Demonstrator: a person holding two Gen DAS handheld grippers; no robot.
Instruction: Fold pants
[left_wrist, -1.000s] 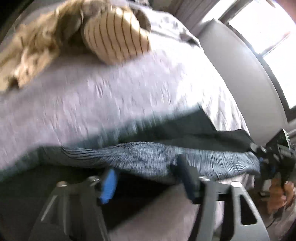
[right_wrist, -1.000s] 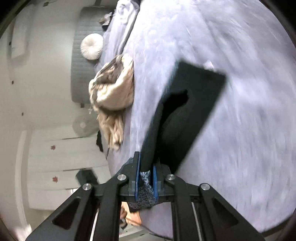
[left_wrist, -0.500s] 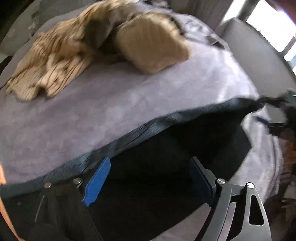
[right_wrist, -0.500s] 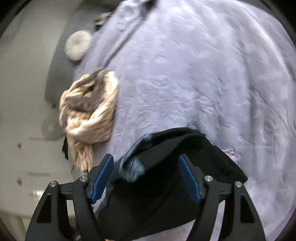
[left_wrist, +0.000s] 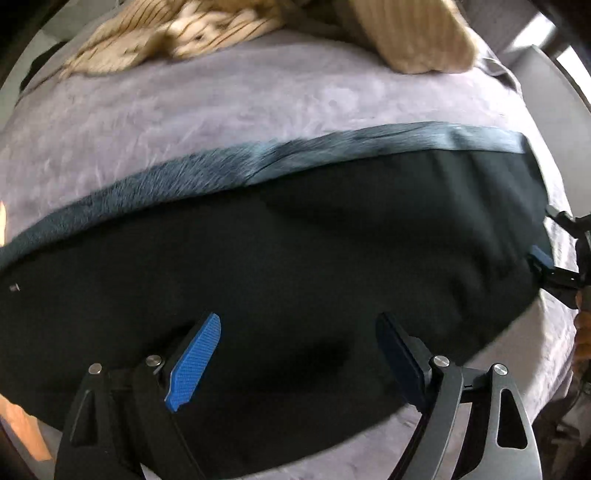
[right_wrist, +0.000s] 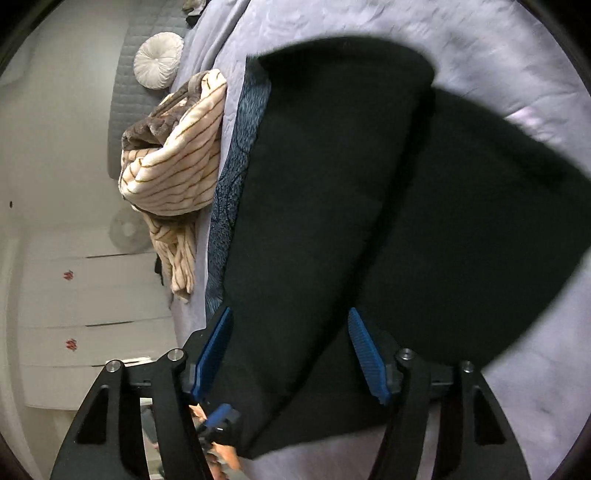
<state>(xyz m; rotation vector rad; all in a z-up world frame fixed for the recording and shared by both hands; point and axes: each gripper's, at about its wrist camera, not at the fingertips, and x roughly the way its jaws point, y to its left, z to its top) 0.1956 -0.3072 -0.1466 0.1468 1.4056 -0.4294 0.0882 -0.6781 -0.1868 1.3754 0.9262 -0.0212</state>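
The black pants (left_wrist: 295, 258) lie flat on the lilac bed cover, with a blue-grey fleecy lining strip (left_wrist: 258, 162) along their far edge. In the right wrist view the pants (right_wrist: 332, 184) show one folded layer over another. My left gripper (left_wrist: 295, 354) is open and empty just above the near part of the pants. My right gripper (right_wrist: 291, 350) is open and empty over the pants' near end; it also shows at the right edge of the left wrist view (left_wrist: 554, 266).
A cream striped blanket (left_wrist: 258, 22) lies heaped at the far side of the bed (left_wrist: 184, 110); it shows in the right wrist view (right_wrist: 177, 158) too. A round white cushion (right_wrist: 159, 59) rests by the grey headboard. White drawers (right_wrist: 92, 295) stand beside the bed.
Both grippers held the pants' edge a second ago, then opened and let go. The pants now lie spread flat on the bed, and both grippers have drawn back over them.
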